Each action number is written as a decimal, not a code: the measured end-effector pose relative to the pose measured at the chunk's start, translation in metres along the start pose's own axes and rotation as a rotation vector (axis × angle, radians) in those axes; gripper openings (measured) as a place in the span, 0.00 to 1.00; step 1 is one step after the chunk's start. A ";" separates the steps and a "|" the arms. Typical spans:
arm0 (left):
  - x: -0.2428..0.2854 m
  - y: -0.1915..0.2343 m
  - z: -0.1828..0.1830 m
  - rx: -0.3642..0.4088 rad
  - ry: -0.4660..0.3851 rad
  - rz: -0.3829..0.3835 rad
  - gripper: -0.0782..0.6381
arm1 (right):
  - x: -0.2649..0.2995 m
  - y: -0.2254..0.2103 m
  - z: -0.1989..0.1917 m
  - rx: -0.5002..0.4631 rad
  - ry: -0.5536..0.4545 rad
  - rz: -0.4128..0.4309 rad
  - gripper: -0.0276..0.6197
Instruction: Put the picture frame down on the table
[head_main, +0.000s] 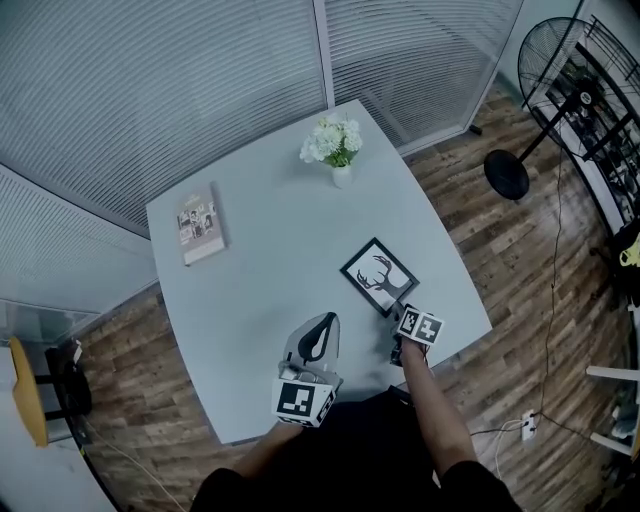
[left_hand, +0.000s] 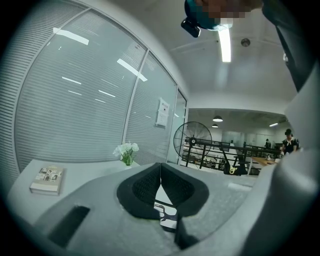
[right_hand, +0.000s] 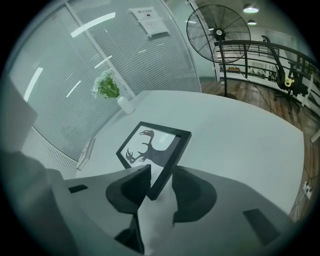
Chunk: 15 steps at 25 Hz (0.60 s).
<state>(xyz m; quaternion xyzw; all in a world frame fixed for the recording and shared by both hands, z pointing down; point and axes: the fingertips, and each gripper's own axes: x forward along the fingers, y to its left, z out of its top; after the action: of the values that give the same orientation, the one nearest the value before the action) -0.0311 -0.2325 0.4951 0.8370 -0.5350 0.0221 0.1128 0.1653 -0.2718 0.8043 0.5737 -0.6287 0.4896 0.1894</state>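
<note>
The black picture frame (head_main: 378, 277) with a stag silhouette lies at the right of the pale grey table (head_main: 270, 260). My right gripper (head_main: 399, 312) is at the frame's near corner. In the right gripper view that corner of the frame (right_hand: 155, 147) sits between the two dark pads of the gripper (right_hand: 160, 176), and both pads press on its edges. My left gripper (head_main: 322, 327) hovers to the left of the frame, nearer the table's front edge, its pads together at the tips (left_hand: 160, 167) with nothing in them. A bit of the frame (left_hand: 167, 212) shows below its jaws.
A book (head_main: 200, 225) lies at the table's far left. A small white vase of flowers (head_main: 335, 145) stands at the far corner. Glass walls with blinds run behind the table. A black floor fan (head_main: 560, 70) stands on the wood floor at the right.
</note>
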 end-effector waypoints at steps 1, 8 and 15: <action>0.000 -0.001 0.001 0.001 -0.004 0.000 0.13 | -0.003 0.001 -0.001 -0.006 0.002 0.006 0.24; -0.006 -0.020 0.006 0.012 -0.015 -0.022 0.13 | -0.034 0.015 -0.011 -0.072 -0.008 0.070 0.10; -0.021 -0.038 0.006 0.029 -0.021 -0.052 0.13 | -0.079 0.038 -0.008 -0.138 -0.078 0.156 0.08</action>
<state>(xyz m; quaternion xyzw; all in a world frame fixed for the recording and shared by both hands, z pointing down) -0.0065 -0.2002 0.4802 0.8524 -0.5138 0.0180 0.0954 0.1497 -0.2283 0.7300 0.5273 -0.7104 0.4359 0.1651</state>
